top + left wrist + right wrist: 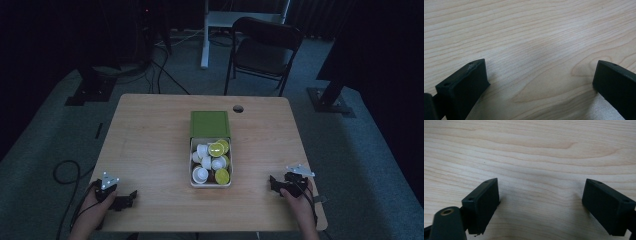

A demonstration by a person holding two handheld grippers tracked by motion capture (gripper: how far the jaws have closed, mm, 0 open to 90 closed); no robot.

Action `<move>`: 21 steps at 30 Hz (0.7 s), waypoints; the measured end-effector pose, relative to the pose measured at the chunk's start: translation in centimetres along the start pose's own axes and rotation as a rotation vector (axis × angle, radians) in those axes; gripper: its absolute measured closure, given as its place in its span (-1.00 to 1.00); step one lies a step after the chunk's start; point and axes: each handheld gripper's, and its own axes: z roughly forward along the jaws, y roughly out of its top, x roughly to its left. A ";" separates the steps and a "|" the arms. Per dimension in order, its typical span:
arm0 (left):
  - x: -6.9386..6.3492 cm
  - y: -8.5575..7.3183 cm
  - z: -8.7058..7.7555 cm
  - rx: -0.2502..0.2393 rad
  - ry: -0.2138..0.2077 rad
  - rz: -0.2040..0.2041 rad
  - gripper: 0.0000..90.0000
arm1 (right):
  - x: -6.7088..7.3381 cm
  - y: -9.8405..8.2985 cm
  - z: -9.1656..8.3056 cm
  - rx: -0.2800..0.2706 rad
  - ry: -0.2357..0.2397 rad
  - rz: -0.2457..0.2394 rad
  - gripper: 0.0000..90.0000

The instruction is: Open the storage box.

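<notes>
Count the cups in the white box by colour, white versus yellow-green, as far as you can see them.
White cups: 5
Yellow-green cups: 4
Total: 9 visible in the box; they are piled up, so some may be hidden and the count is approximate.

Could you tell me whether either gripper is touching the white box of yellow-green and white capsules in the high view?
No, the left gripper and right gripper rest on the wooden table, well apart from the white box.
</notes>
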 end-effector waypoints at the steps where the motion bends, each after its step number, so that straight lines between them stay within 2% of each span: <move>1: 0.0 0.0 0.0 0.000 0.000 0.001 -1.00 | 0.0 0.0 0.0 0.002 0.003 -0.003 -0.73; 14: 0.0 0.0 0.0 0.001 -0.001 0.001 -1.00 | 0.0 0.1 0.1 0.005 0.014 -0.014 -0.74; 17: -0.2 0.0 0.0 0.002 -0.031 0.037 -1.00 | 0.0 0.1 0.1 0.006 0.014 -0.014 -0.74; 21: -0.2 0.0 0.0 0.003 -0.033 0.039 -1.00 | 0.0 0.1 0.1 0.006 0.014 -0.014 -0.74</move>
